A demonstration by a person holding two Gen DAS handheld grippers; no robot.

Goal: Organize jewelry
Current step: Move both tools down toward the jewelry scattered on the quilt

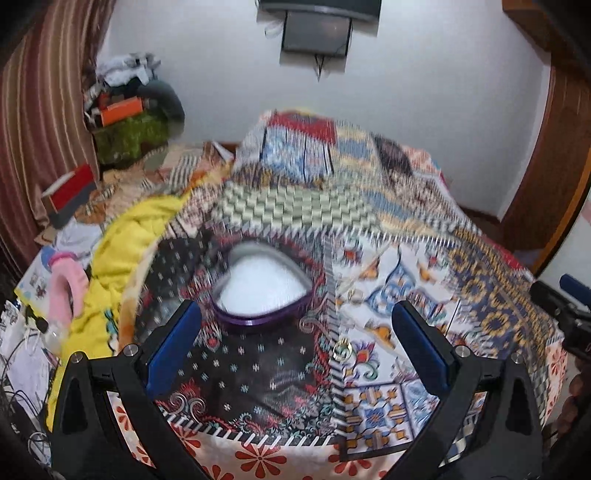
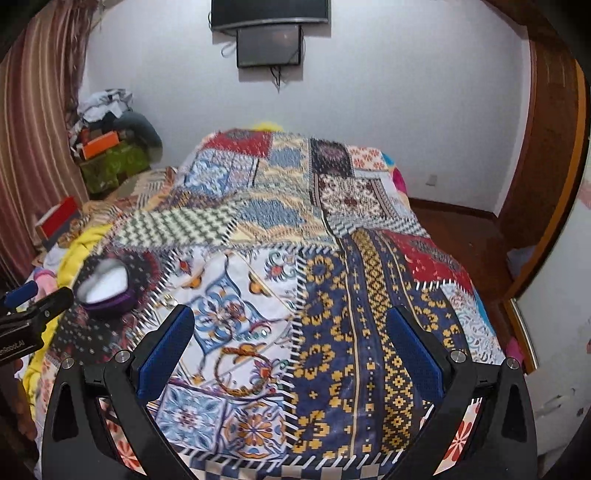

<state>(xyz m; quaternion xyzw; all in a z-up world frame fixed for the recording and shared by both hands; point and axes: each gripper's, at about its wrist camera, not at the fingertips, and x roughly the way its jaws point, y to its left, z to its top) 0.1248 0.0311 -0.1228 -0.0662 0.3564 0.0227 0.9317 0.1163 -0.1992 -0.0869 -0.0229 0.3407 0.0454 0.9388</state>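
**Both tongs open above bedspread; jewelry loose, box waiting**

Left gripper (image 1: 295,328): blue-padded fingers spread wide, nothing between them. It hung over the dark floral panel of the patchwork bedspread (image 1: 406,258), aimed toward the box, probably so it could steady or reach it.

Right gripper (image 2: 290,336): fingers equally wide apart and empty, held above the white-and-blue panel. Just ahead of its left finger lay a braided orange-and-brown ring-shaped bracelet (image 2: 242,371), flat on the cloth. Judgement: the wide opening suits dropping the jaws over the band's edge; a thin loop on soft fabric may slip or press into the cloth.

A little farther on, a small gold-coloured ring (image 1: 342,350) sat on the seam between the dark and white panels, near the left gripper's right finger. Another small glinting piece lay just beyond it; too blurred to identify.

Beyond these stood the open heart-shaped purple jewelry box with white lining (image 1: 263,286), apparently empty. Both loose pieces were outside it, so sorting was judged barely begun.

Far field: striped curtain, clothing pile, white wall with dark mounted screen (image 2: 269,14).
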